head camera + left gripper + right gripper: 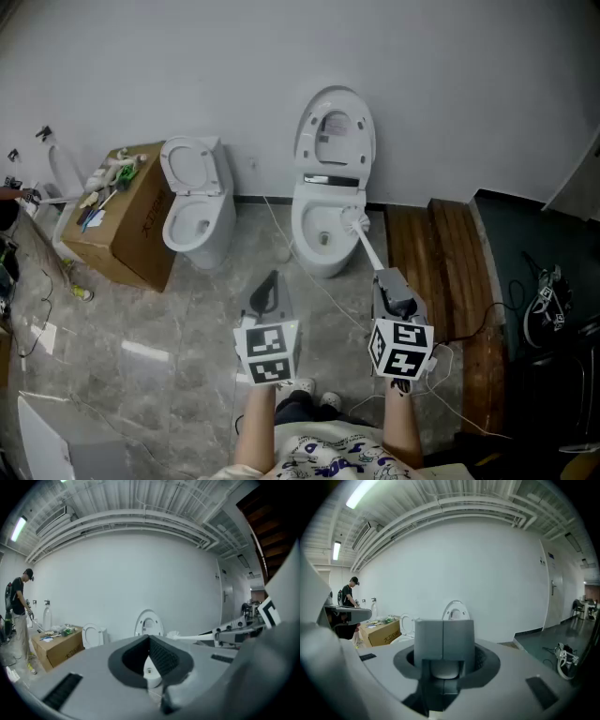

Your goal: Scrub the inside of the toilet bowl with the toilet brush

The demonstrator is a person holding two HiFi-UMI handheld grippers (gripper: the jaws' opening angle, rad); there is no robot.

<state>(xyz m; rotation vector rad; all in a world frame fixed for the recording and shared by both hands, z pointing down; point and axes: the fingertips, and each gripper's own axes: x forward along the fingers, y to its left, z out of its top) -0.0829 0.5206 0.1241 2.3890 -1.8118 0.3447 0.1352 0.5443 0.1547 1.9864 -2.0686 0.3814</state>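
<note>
Right tongs (389, 281) are gripping the brush (366, 246), left tongs (268, 284) are idling closed and empty. The bristles out ahead are riding the toilet (302, 228) rim, so they're probably risking slipping outside.

**White brush poised at the bowl's right rim**

The toilet bowl (307, 230) is white and oval. It stands against the wall just above the centre of the head view, with its lid and seat tipped up, and a small dark drain shows inside. The toilet brush (367, 247) is white, with a long thin handle. Its bristled head sits at the bowl's right rim, though contact cannot be told. The handle slants down and right into the closed jaws of the right gripper (385, 278).
</note>
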